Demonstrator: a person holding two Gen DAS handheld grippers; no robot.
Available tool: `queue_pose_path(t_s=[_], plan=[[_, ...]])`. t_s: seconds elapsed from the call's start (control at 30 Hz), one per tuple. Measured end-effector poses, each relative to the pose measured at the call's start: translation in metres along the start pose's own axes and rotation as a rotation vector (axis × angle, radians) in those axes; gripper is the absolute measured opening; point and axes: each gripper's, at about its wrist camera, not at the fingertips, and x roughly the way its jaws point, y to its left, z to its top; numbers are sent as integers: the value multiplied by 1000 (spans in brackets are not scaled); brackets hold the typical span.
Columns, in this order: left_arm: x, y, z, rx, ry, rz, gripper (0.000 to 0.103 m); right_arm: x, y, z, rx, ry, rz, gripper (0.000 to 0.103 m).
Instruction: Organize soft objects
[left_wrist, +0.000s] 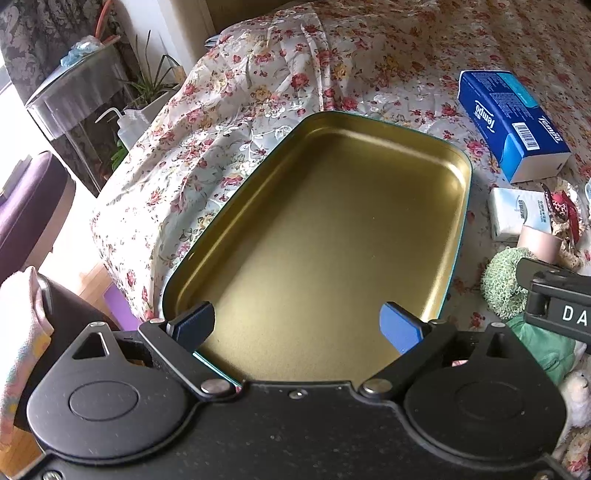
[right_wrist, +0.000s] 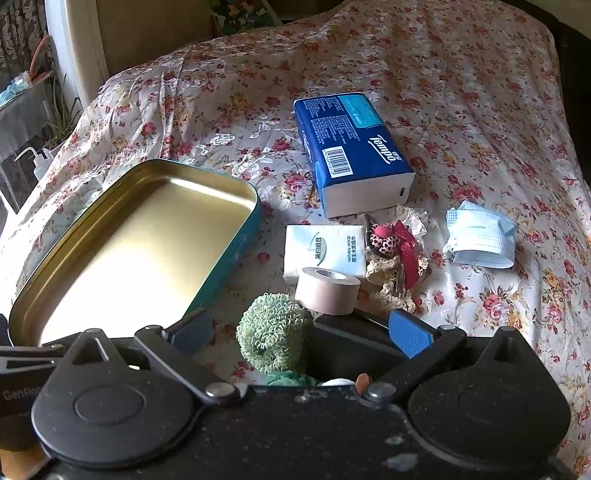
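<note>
Green plush toy between spread right gripper fingers, tin left

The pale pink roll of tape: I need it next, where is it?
In the right wrist view the pale pink roll of tape stands mid-frame on the floral cloth, against the small white tissue pack and beside the green fuzzy toy.

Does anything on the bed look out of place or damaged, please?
Only slightly: the face mask lies crumpled and folded over itself, apart to the right of the other things. The tin is empty and looks undamaged. Nothing has spilled.
</note>
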Motion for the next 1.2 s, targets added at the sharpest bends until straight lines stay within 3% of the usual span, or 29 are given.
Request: queue_pose_path(t_s=[1.2], plan=[[2, 2, 0, -9, 25, -13, 94, 1, 1, 0, -4, 2, 4, 103]])
